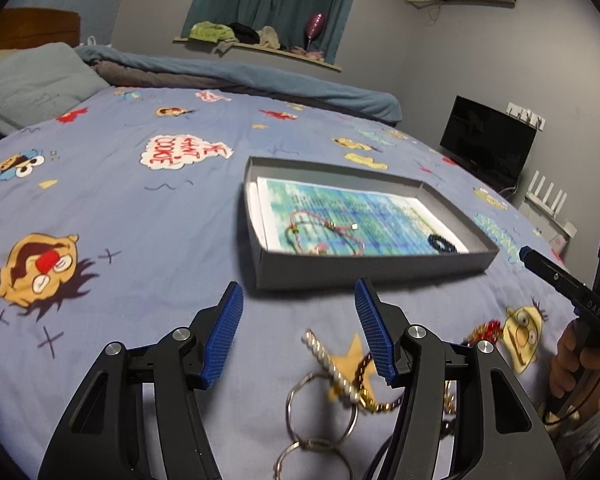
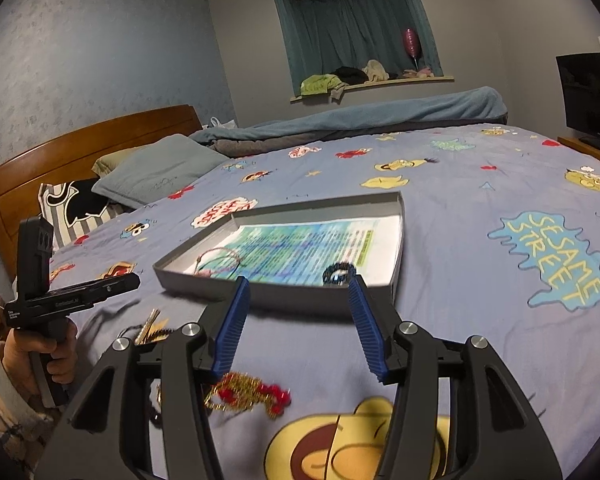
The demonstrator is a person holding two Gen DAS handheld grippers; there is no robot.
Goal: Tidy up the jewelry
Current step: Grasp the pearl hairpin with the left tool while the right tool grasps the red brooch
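Both grippers are hovering over the bed (image 1: 140, 208) with fingers spread wide and nothing between them. The left gripper (image 1: 298, 300) is pointing toward the near wall of the grey box (image 1: 364, 272), while a loose heap is lying just under its fingers: a pearl-like strand (image 1: 332, 364) crossing some silver rings (image 1: 320, 412) and tangling with a gold chain (image 1: 380, 400). The right gripper (image 2: 298, 292) is sitting above a red and gold beaded piece (image 2: 248, 394) on the sheet, with the box just beyond its tips. Inside the box, on a printed paper liner (image 1: 360, 208), a pink cord bracelet (image 1: 324, 232) and a dark beaded bracelet (image 1: 442, 243) are already lying well apart, so the task looks partly done, with the pieces on the bedsheet left to move. The main risk seems to be the tangle under the left fingers: closing on one strand would likely be dragging the rings and chain up with it, then shedding them short of the box. The soft sheet may also be bunching into a grip aimed at so thin a chain. The right-hand piece looks floppy and could be snagging on the box wall if carried too low. With both grippers working close together, they could be colliding over the box.
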